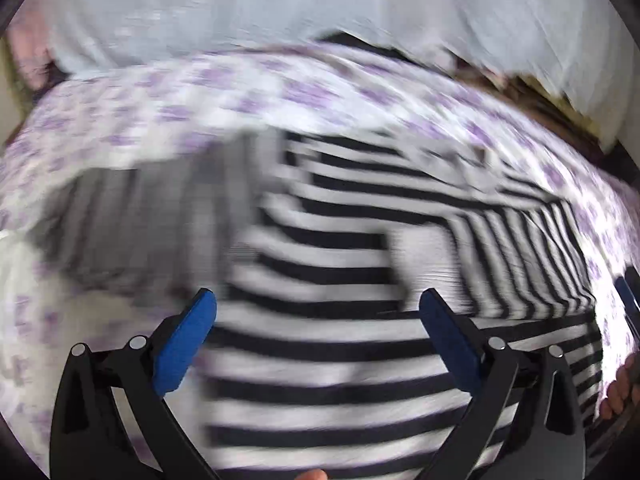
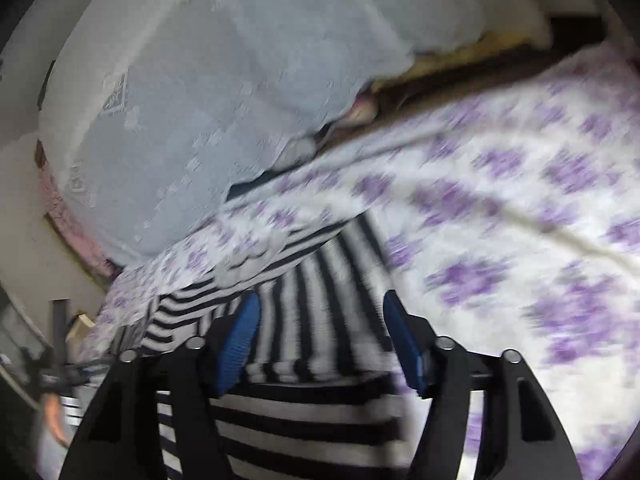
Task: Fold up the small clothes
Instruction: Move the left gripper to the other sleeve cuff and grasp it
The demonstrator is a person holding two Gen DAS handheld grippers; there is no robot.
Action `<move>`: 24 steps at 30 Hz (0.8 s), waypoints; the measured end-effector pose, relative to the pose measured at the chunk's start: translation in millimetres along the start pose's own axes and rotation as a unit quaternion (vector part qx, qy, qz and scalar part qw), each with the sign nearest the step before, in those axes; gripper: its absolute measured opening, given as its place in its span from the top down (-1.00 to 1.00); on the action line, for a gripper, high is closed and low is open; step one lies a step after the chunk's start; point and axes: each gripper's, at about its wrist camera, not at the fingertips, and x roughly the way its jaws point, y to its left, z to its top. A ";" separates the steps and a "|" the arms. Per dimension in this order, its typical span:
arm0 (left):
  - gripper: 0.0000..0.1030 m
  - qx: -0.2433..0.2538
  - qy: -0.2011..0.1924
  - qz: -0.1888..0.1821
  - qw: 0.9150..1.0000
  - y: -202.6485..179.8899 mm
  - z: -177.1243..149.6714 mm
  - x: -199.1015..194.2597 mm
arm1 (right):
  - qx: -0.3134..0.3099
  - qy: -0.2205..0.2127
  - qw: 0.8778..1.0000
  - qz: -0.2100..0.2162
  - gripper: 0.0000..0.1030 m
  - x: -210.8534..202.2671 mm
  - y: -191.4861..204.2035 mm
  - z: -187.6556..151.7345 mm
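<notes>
A: Start at your left. What do your left tongs (image 1: 318,306) show you?

B: Your left tongs stand wide apart, with nothing pinched between the blue pads (image 1: 186,346). The black-and-white striped garment (image 1: 320,344) lies spread under and ahead of them, filling the gap between the two fingers. The picture is blurred, so you cannot tell whether the pads touch the cloth or hang above it.

A: And what does the garment rest on?

B: It lies on a bed, on the white sheet with purple flowers (image 1: 248,92). A greyer, blurred part of the garment (image 1: 140,220) reaches out to the left of the left finger, and a sleeve-like part with narrower stripes (image 1: 532,256) runs off to the upper right. At the right edge you see fingers of a hand (image 1: 620,392) just beside the cloth.

A: Now your right tongs (image 2: 320,320)?

B: They are parted too, gripping nothing. The striped cloth (image 2: 304,412) lies below and between the fingers, and a striped strip (image 2: 320,276) runs forward through the gap. The flowered sheet (image 2: 520,240) spreads to the right of the right finger. Behind it lies a pale blue lacy cover (image 2: 224,92). Whether the pads (image 2: 238,344) touch the cloth, you cannot tell through the blur
</notes>
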 end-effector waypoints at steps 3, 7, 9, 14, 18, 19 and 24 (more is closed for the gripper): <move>-0.92 -0.069 -0.008 0.044 0.997 67.6 -4.4 -8.9 | 0.077 0.016 0.997 0.005 -0.52 0.4 -31.4 -3.3; -0.91 -0.197 -0.004 0.050 0.979 155.0 -15.4 -7.2 | 0.145 0.043 0.988 0.013 -0.55 15.8 -55.6 -11.2; -0.91 -0.269 -0.001 0.015 0.963 192.9 -21.5 -0.2 | 0.143 0.037 0.989 0.019 -0.58 15.5 -53.3 -12.0; -0.91 -0.332 -0.005 -0.048 0.942 232.9 -14.1 21.7 | 0.111 0.050 0.992 0.017 -0.86 21.8 -40.8 -14.2; -0.91 -0.336 -0.016 -0.067 0.939 237.8 2.7 32.0 | 0.099 0.057 0.993 0.015 -0.93 25.2 -35.8 -15.6; -0.91 -0.339 -0.015 -0.074 0.938 239.3 6.1 36.9 | 0.099 0.058 0.993 0.014 -0.93 24.7 -36.0 -15.5; -0.50 -0.339 -0.012 -0.073 0.938 244.5 12.2 43.5 | 0.097 0.060 0.993 0.011 -0.93 26.2 -35.7 -15.6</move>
